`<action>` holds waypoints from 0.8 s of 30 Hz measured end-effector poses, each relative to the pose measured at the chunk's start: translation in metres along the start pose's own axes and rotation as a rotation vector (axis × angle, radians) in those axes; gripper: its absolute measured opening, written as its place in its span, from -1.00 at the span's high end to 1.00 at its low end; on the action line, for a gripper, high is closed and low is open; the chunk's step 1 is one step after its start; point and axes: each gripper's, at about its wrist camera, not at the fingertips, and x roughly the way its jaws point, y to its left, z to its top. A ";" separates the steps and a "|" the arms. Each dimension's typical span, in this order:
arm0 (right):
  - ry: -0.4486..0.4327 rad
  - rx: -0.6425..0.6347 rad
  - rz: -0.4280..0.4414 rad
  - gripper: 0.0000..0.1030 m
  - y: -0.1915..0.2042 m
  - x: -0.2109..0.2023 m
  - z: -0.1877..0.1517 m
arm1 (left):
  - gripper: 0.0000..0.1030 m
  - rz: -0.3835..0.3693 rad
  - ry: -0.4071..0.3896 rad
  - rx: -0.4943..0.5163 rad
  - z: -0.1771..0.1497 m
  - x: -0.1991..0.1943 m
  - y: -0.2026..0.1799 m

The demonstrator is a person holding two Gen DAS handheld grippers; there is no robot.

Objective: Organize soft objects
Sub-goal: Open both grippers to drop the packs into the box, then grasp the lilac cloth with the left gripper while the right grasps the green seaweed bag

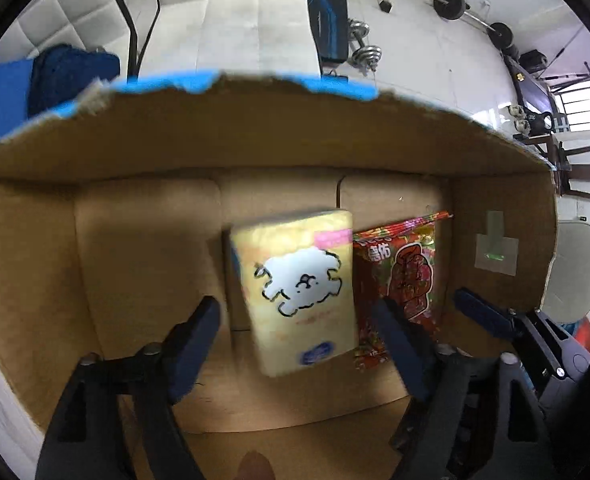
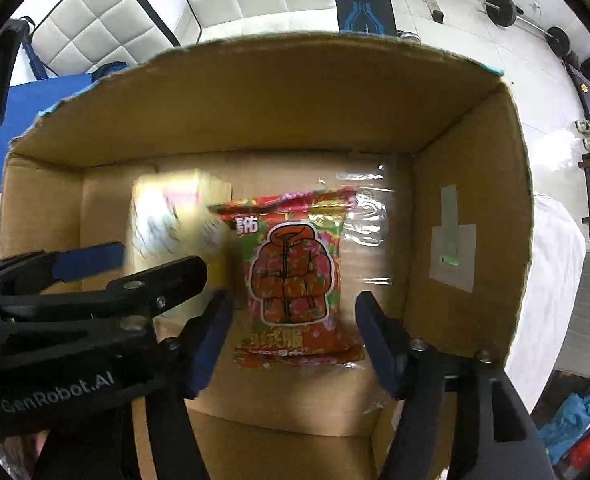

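Two soft packs lay in the cardboard box (image 2: 279, 112), one of each kind. The yellow tissue pack (image 1: 295, 292) was a plump block w/ a white fluffy dog cartoon outlined in black, a pink strip at its top corner and a blue logo at the bottom; blurred in both views. Just beside it, on its right, lay the red snack bag (image 2: 295, 280): glossy, flat, w/ an orange puffer-jacket drawing, floral print and Chinese characters, its clear plastic edge crinkled. Both packs rested on the box floor, toward the back wall and right of centre.

Two grippers, both w/ blue-padded fingers. The left gripper (image 1: 299, 340) was spread wide either side of the tissue pack, not touching it as far as could be seen. The right gripper (image 2: 295, 340) was spread too, fingers flanking the snack bag, apart from it.

One grey tape patch (image 2: 451, 248) sat on the box's right wall.
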 end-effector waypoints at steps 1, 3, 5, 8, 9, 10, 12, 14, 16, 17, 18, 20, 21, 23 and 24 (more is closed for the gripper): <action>-0.001 -0.002 0.000 -0.35 0.001 -0.001 0.000 | -0.66 0.011 -0.007 0.003 -0.002 -0.005 0.000; -0.001 -0.005 -0.012 -0.47 0.002 -0.004 -0.003 | -0.69 0.014 -0.018 0.004 -0.007 -0.015 -0.001; -0.008 -0.003 -0.023 -0.56 0.002 -0.009 -0.009 | -0.80 0.023 -0.032 0.010 -0.014 -0.024 0.003; -0.019 0.003 -0.039 -0.62 -0.003 -0.018 -0.024 | -0.94 0.046 -0.073 0.004 -0.030 -0.040 0.008; -0.023 0.001 -0.035 -0.76 -0.002 -0.024 -0.030 | -0.98 0.052 -0.086 0.004 -0.036 -0.045 0.010; -0.029 0.001 -0.030 -0.92 -0.002 -0.029 -0.037 | -0.99 0.057 -0.103 0.004 -0.041 -0.051 0.014; -0.046 0.013 -0.014 -1.00 -0.003 -0.040 -0.057 | -0.99 0.088 -0.142 0.008 -0.054 -0.059 0.014; -0.067 0.013 -0.015 -1.00 0.000 -0.049 -0.068 | -0.99 0.116 -0.178 0.012 -0.072 -0.070 0.015; -0.096 0.015 -0.019 -1.00 0.001 -0.058 -0.079 | -0.99 0.117 -0.212 0.003 -0.088 -0.079 0.016; -0.117 0.018 -0.016 -1.00 0.001 -0.062 -0.085 | -0.99 0.116 -0.239 0.001 -0.097 -0.085 0.014; -0.144 0.031 -0.007 -1.00 0.000 -0.066 -0.091 | -0.99 0.115 -0.261 -0.001 -0.100 -0.089 0.016; -0.177 0.062 0.023 -1.00 -0.004 -0.074 -0.105 | -0.99 0.123 -0.297 -0.002 -0.117 -0.096 0.010; -0.180 0.065 0.035 -1.00 -0.005 -0.075 -0.107 | -0.99 0.131 -0.304 -0.004 -0.120 -0.098 0.006; -0.195 0.061 0.045 -1.00 -0.007 -0.085 -0.122 | -0.99 0.135 -0.325 -0.013 -0.129 -0.103 0.004; -0.214 0.048 0.042 -1.00 -0.008 -0.093 -0.130 | -0.99 0.134 -0.343 -0.023 -0.128 -0.105 0.003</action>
